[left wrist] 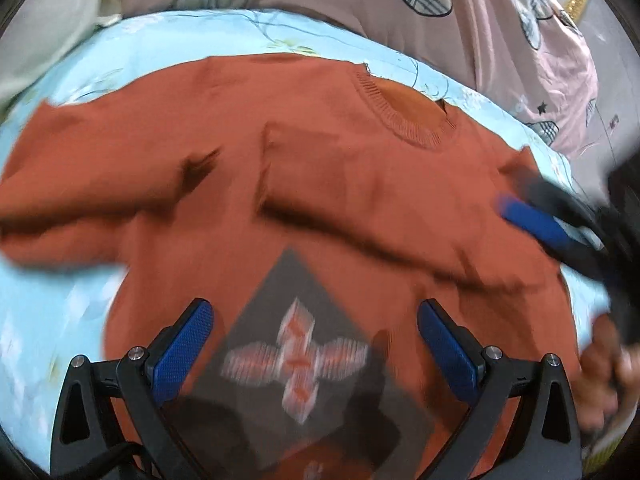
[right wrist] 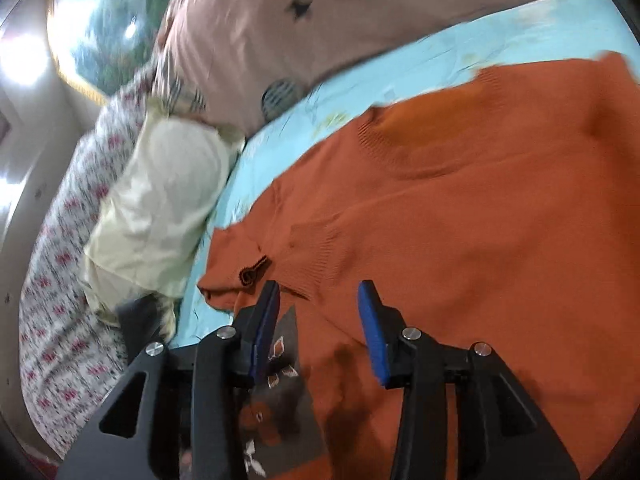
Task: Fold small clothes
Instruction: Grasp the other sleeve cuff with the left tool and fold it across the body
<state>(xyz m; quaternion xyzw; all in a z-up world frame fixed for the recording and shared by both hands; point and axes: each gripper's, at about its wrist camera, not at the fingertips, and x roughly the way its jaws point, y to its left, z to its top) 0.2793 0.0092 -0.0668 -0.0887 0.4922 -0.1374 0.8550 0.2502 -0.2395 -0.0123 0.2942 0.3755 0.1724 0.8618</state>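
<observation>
Rust-orange knitted sweater (left wrist: 360,208) spread on pale blue floral bedsheet (left wrist: 168,40), 1 sleeve folded across chest, left gripper (left wrist: 314,320) and right gripper (right wrist: 320,304) both spread wide, grasping nothing.

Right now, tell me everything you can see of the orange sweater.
The orange sweater is a small rust-coloured knit with a ribbed round collar and a grey diamond panel bearing a pale cross motif on its front. It lies spread, front up, on the light blue sheet. One sleeve is folded across the chest; the other lies out to the side. Both the left gripper and the right gripper are open above it, gripping nothing.
</observation>
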